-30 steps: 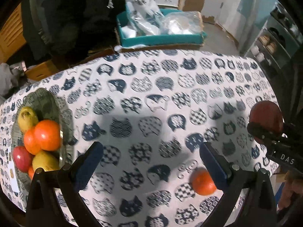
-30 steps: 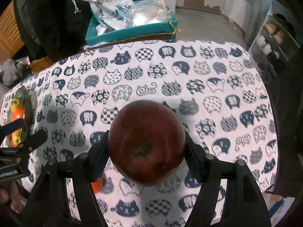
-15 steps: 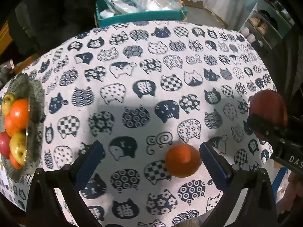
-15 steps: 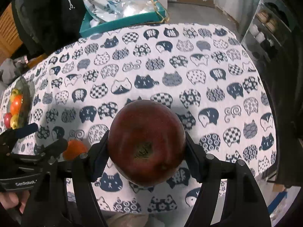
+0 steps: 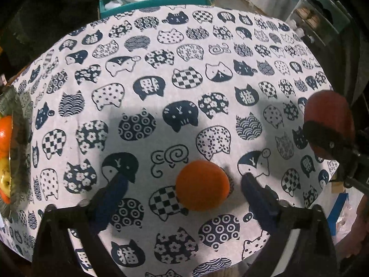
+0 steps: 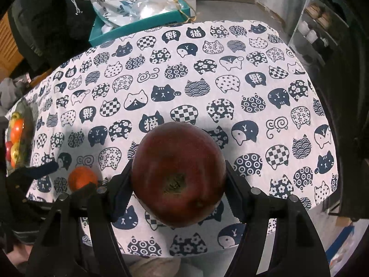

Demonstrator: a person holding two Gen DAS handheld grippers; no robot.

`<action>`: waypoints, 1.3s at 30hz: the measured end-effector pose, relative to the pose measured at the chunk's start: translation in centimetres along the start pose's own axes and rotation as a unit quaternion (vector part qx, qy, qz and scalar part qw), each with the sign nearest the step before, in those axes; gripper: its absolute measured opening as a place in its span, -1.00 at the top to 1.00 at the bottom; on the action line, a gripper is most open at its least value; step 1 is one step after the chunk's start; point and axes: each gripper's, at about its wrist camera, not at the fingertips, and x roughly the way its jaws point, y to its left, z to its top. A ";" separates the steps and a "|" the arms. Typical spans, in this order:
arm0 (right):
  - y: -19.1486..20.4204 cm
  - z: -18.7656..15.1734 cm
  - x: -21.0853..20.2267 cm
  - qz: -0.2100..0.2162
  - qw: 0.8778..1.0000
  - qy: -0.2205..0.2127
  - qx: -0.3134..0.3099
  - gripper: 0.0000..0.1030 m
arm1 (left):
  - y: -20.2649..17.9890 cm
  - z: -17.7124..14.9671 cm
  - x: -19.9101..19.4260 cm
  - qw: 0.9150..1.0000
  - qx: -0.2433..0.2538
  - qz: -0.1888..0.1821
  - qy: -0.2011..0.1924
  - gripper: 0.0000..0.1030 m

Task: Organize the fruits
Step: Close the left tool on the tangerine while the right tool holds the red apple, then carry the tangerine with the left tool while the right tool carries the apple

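Observation:
An orange (image 5: 202, 185) lies on the cat-print tablecloth (image 5: 184, 69) near the table's front edge. My left gripper (image 5: 182, 184) points down over the orange, which sits between the fingers. Its jaws are closing, with a gap still showing at the left finger (image 5: 115, 184). My right gripper (image 6: 178, 177) is shut on a dark red apple (image 6: 178, 173), held above the cloth. In the left wrist view, that apple (image 5: 329, 120) hangs at the right. The right wrist view shows the orange (image 6: 81, 180) low on the left. A bowl (image 5: 20, 138) holding several fruits stands at the far left.
A teal box (image 6: 138, 25) stuffed with plastic bags stands behind the table's far edge. Shelves (image 6: 322, 23) with jars are at the right. The bowl's rim (image 6: 25, 124) sits by the table's left edge. The table's front edge lies just below both grippers.
My left gripper has moved down and across to the orange, which now sits between its narrowing fingers. The right gripper has drifted a little, still holding the apple.

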 end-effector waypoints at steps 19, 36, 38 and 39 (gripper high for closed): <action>1.0 0.7 -1.2 -0.002 0.999 -0.031 -0.018 -0.38 | 0.8 0.4 -2.5 0.999 0.001 -0.008 -0.046 0.11; 3.1 2.7 -7.4 0.009 0.993 -0.114 -0.038 -0.38 | 2.7 1.7 -10.8 0.988 -0.009 0.017 -0.153 0.11; 3.6 2.8 -8.2 0.010 0.991 -0.123 -0.044 -0.38 | 2.9 1.7 -12.0 0.986 -0.008 0.018 -0.166 0.11; 3.8 2.9 -8.6 0.009 0.990 -0.129 -0.048 -0.38 | 3.0 1.6 -12.6 0.985 -0.008 0.018 -0.173 0.11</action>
